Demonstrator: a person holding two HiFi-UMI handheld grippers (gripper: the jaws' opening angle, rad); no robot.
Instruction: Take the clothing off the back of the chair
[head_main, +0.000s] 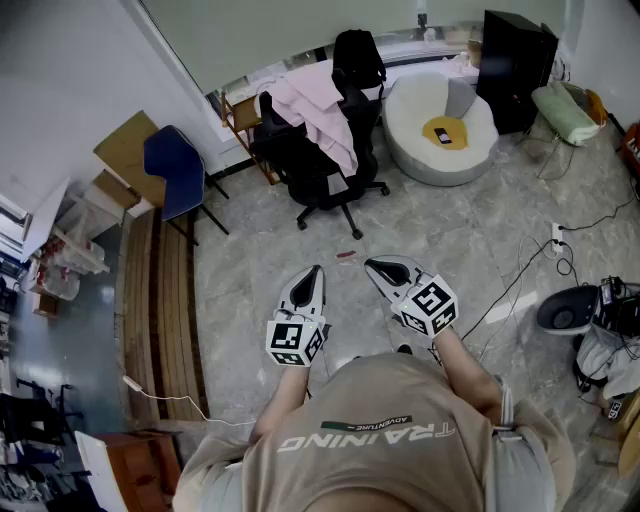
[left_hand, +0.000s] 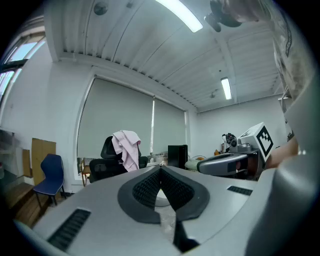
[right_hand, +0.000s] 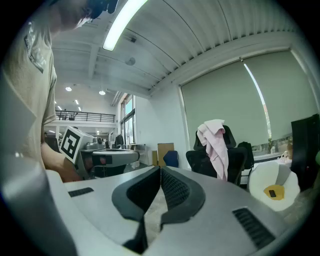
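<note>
A pale pink garment (head_main: 318, 108) hangs over the back of a black office chair (head_main: 318, 165) on wheels, across the floor from me. The left gripper view shows the garment (left_hand: 127, 148) left of centre, and the right gripper view shows the garment (right_hand: 214, 145) right of centre. My left gripper (head_main: 316, 270) and right gripper (head_main: 371, 264) are held side by side near my body, well short of the chair, pointing toward it. Both have their jaws shut with nothing between them. The left gripper's tips (left_hand: 160, 167) and the right gripper's tips (right_hand: 160, 169) meet.
A blue chair (head_main: 176, 177) and wooden boards stand at the left wall. A white round seat (head_main: 440, 125) with a yellow item lies right of the office chair, beside a black cabinet (head_main: 515, 65). Cables and a floor socket (head_main: 556, 238) lie at the right, plus a small red item (head_main: 346, 256).
</note>
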